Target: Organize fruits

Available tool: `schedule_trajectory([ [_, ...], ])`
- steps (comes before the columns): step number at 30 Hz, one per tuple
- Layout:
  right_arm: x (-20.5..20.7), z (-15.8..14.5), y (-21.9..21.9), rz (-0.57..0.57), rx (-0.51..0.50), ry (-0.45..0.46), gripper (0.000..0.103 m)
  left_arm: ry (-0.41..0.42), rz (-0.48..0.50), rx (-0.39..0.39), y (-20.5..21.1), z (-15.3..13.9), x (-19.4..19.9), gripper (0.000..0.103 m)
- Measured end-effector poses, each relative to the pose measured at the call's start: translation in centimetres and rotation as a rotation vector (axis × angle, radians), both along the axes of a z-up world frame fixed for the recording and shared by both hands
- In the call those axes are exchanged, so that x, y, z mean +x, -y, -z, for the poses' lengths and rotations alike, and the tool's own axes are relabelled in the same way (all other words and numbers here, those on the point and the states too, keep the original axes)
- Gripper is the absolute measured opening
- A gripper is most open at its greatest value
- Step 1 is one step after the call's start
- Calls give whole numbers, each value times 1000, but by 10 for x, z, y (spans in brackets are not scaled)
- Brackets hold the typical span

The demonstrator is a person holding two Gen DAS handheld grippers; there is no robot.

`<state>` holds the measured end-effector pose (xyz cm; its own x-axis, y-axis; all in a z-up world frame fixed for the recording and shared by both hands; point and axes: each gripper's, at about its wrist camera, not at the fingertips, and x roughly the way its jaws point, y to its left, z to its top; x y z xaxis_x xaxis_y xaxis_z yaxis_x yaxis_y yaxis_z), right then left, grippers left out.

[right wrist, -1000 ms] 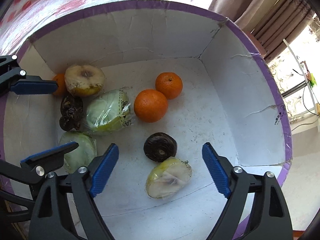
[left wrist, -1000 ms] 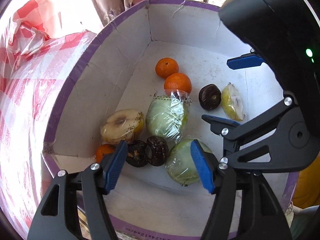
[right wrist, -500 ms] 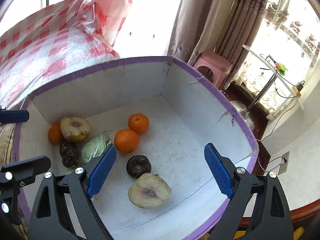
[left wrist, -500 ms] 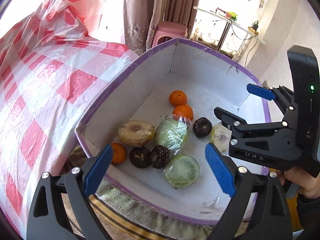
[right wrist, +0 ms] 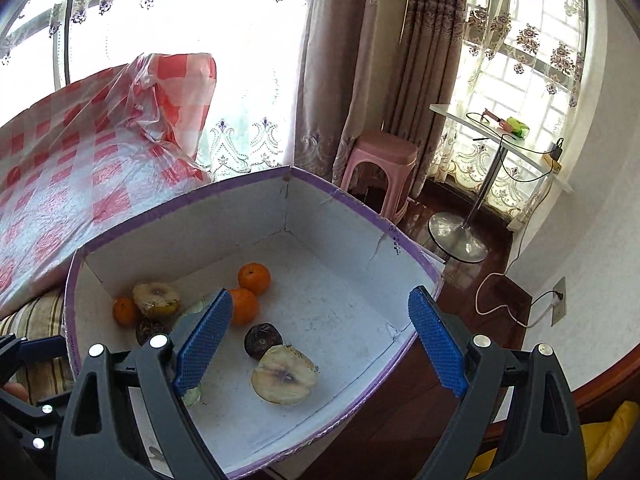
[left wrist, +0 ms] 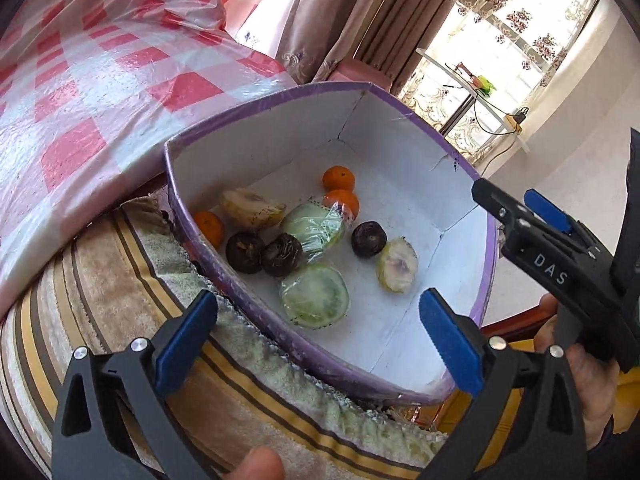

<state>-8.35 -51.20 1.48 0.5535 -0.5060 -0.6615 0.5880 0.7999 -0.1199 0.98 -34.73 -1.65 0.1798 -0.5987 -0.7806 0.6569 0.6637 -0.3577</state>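
Observation:
A white cardboard box with a purple rim (left wrist: 280, 98) (right wrist: 352, 200) holds the fruit: three oranges (left wrist: 338, 178) (right wrist: 254, 278), three dark round fruits (left wrist: 369, 239) (right wrist: 263, 340), two plastic-wrapped green halves (left wrist: 314, 295), a cut pear-like half (left wrist: 252, 209) (right wrist: 157, 299) and a cut apple half (left wrist: 396, 266) (right wrist: 285, 374). My left gripper (left wrist: 316, 336) is open and empty, above the box's near rim. My right gripper (right wrist: 320, 344) is open and empty, above the box's near side; it also shows in the left wrist view (left wrist: 516, 210).
The box sits on a striped towel-covered seat (left wrist: 100, 280). A red-and-white checked plastic-covered bundle (left wrist: 100, 80) (right wrist: 80, 160) lies beside it. A pink stool (right wrist: 380, 164), a small pedestal table (right wrist: 496, 140), curtains and a wall socket with cable (right wrist: 558, 300) stand behind.
Both grippers have pulled up and back out of the box, which now looks smaller and farther. Both stay open and empty. The fruit has not moved.

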Motion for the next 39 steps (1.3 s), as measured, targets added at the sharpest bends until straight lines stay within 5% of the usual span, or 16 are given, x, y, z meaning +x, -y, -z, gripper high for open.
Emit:
schedule_trajectory([
  [14,-2,4,3,16,1,-6,87,142,34,3,19,-12,-9,101],
  [39,-1,7,2,9,9,-12,87,129,-18,-34,4,-13,-5,101],
])
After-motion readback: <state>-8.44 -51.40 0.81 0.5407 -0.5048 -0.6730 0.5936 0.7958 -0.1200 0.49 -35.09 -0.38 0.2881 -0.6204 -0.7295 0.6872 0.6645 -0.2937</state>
